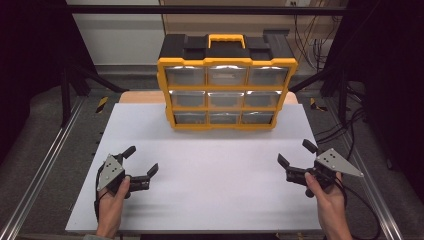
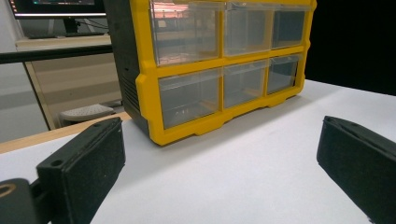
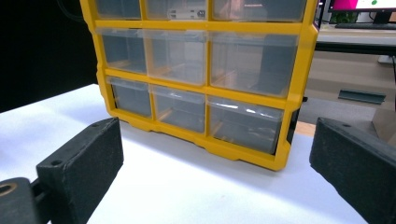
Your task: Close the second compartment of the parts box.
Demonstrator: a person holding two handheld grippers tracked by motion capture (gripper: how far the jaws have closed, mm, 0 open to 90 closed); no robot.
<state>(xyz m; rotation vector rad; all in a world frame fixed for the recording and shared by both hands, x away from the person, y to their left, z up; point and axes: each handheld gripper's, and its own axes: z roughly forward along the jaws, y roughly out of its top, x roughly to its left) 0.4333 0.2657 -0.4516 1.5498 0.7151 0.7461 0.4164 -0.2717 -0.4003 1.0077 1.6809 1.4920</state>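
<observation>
left tongs (image 1: 141, 161): in my left hand, near desk edge, jaws spread, pinching nothing
right tongs (image 1: 295, 153): in my right hand, same row, jaws spread, pinching nothing
desk (image 1: 210, 165): white top, bare between my tongs and ahead of them
drawer cabinet (image 1: 225, 90): far middle of desk, upright; yellow frame, black body, yellow handle, nine clear drawers, all shut
writing: none I can read

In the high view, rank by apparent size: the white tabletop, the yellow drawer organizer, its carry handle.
1. white tabletop
2. yellow drawer organizer
3. carry handle
The gaps are wide, so nearness to the camera doesn't change the order.
</observation>
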